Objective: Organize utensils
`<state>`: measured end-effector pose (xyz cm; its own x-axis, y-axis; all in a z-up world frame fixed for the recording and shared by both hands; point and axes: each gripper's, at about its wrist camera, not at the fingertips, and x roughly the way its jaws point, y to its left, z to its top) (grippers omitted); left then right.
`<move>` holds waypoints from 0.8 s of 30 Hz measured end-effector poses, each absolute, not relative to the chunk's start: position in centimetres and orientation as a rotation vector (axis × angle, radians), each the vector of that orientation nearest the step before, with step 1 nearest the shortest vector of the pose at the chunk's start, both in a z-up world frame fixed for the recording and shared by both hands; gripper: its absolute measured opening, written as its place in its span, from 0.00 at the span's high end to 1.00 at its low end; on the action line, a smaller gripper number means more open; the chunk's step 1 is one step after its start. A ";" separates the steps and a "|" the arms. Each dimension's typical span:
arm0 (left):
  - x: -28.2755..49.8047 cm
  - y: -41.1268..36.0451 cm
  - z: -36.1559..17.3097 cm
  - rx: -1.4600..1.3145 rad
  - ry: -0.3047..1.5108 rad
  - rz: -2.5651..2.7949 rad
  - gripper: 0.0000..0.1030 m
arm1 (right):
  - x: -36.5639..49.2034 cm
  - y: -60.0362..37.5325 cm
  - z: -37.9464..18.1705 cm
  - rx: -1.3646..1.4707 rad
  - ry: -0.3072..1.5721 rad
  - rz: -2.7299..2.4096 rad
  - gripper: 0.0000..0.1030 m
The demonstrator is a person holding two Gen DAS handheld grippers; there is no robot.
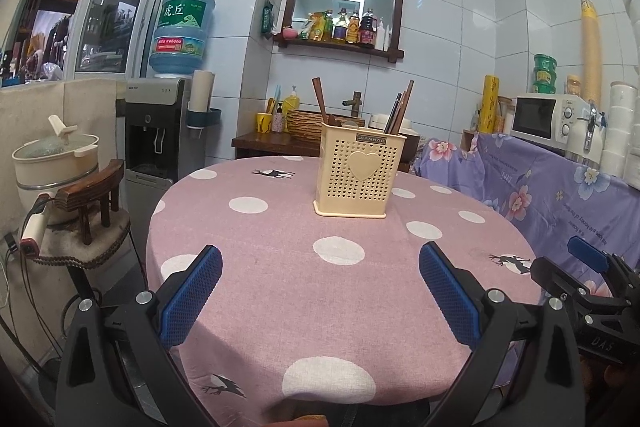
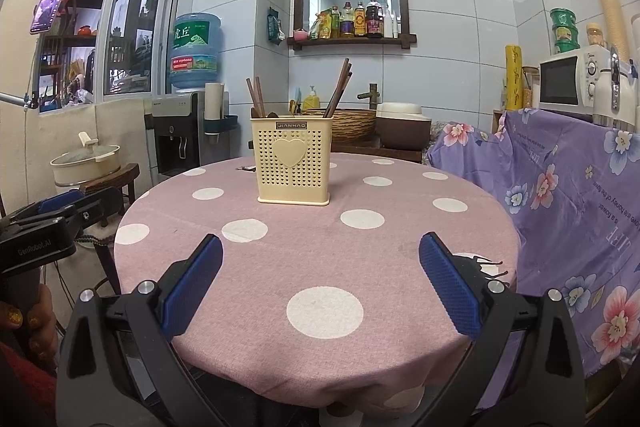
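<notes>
Left gripper (image 1: 320, 291) is hovering over the near edge of the tabletop (image 1: 280, 267), well short of the utensil holder (image 1: 358, 171), jaws spread wide, gripping nothing. Holder is standing upright toward the far side of the tabletop, brown chopsticks (image 1: 320, 99) sticking up at its left end and more leaning out at its right. Right gripper (image 2: 320, 287) is hanging near-side of the holder too, jaws released, empty.

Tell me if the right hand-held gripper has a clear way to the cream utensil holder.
Probably yes. The right hand-held gripper is open, and only bare tablecloth lies between it and the utensil holder, which stands upright and alone.
</notes>
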<state>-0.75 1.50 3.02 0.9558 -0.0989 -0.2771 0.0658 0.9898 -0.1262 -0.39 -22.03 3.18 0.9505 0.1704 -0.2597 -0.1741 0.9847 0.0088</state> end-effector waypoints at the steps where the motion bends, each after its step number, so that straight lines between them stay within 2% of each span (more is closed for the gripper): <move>1: -0.7 1.5 3.0 -0.114 0.289 -0.085 0.05 | -0.4 -22.0 3.2 -0.014 0.264 0.175 0.06; 24: -0.6 1.6 2.5 -0.100 0.301 -0.085 0.05 | -0.1 -21.8 2.7 -0.013 0.280 0.179 0.06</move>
